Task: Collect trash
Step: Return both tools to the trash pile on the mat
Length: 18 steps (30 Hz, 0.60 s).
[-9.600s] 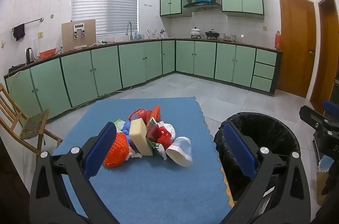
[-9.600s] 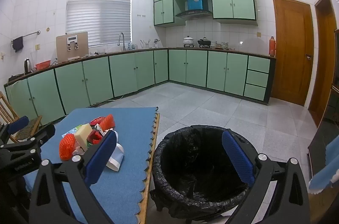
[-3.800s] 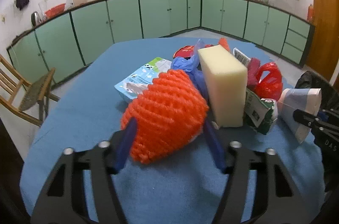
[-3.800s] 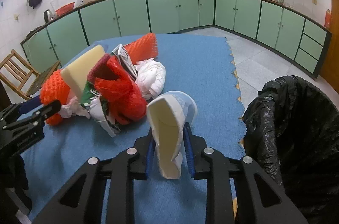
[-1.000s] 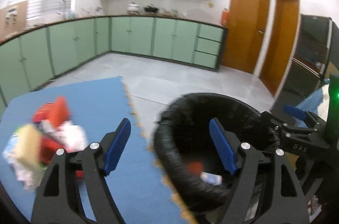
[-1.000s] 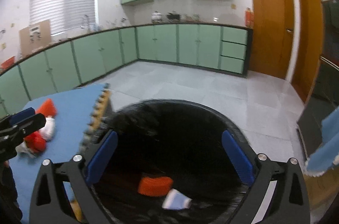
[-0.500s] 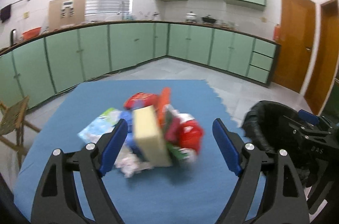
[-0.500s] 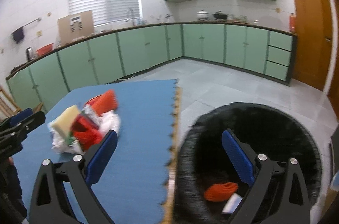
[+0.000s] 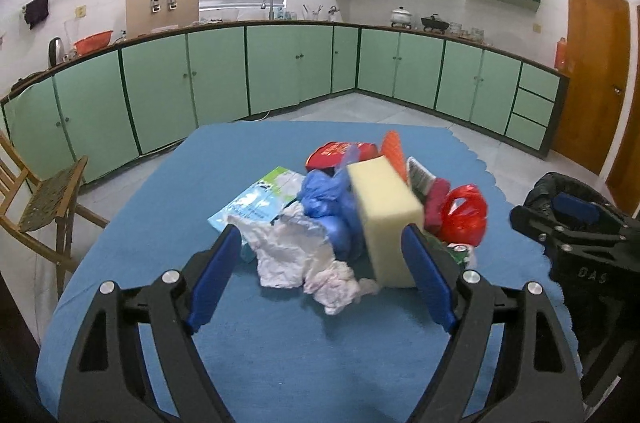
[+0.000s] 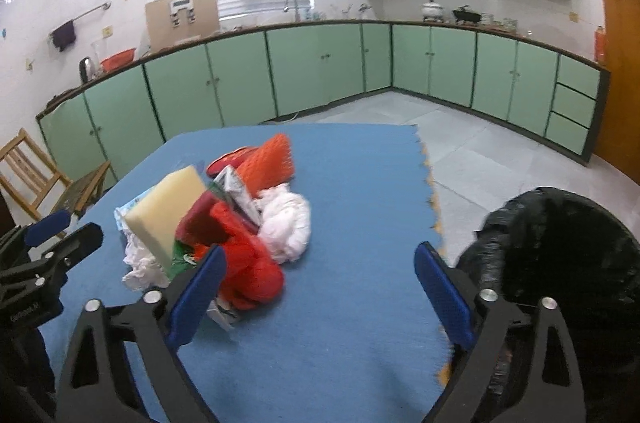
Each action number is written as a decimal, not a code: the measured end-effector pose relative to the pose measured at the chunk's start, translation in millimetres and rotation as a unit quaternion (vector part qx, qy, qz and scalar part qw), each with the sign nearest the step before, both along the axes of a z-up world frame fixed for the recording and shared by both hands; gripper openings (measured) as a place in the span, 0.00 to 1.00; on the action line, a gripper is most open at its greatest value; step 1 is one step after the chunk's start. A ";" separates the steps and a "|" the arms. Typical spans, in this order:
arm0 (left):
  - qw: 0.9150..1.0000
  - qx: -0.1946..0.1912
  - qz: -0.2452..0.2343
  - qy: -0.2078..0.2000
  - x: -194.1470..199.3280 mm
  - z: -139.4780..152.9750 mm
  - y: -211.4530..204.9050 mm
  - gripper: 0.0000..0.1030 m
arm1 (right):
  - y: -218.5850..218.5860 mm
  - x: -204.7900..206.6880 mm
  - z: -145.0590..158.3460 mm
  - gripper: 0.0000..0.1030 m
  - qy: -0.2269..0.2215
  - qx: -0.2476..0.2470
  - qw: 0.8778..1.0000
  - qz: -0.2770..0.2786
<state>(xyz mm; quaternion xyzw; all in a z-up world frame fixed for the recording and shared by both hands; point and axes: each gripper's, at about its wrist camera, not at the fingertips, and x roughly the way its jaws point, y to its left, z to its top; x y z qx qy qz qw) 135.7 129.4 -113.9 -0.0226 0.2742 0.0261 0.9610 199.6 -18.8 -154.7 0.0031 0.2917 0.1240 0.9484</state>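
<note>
A trash pile lies on the blue mat: a yellow sponge block, crumpled white paper, a blue bag, a red bag and an orange net. My left gripper is open and empty, its fingers on either side of the paper and sponge, just short of them. My right gripper is open and empty above the mat, its left finger beside the red bag. The black-lined trash bin stands to the right of the table.
Green kitchen cabinets run along the far walls. A wooden chair stands left of the table. The right gripper shows at the right edge of the left wrist view, in front of the bin.
Both grippers, open and empty, have swung from over the bin back to the table. They now hover close at the pile; the orange net ball and white cup lie in the bin.
</note>
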 end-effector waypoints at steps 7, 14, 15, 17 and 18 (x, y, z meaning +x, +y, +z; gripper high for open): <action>1.000 0.000 0.004 0.004 2.9 -2.0 6.7 0.77 | 21.4 8.7 -11.7 0.77 0.020 -0.003 0.999 0.037; 1.000 -0.002 0.000 0.010 7.0 -7.2 3.6 0.77 | 28.0 16.4 -18.5 0.62 0.039 0.004 0.997 0.067; 1.000 -0.003 -0.001 0.012 7.8 -8.0 3.5 0.77 | 28.3 16.8 -19.1 0.61 0.040 0.006 0.997 0.070; 1.000 -0.003 -0.001 0.014 9.3 -9.3 2.9 0.77 | 29.8 18.5 -19.3 0.58 0.046 0.015 0.996 0.079; 1.000 -0.003 -0.001 0.015 8.9 -11.2 3.4 0.77 | 31.0 18.4 -19.2 0.57 0.047 0.017 0.995 0.082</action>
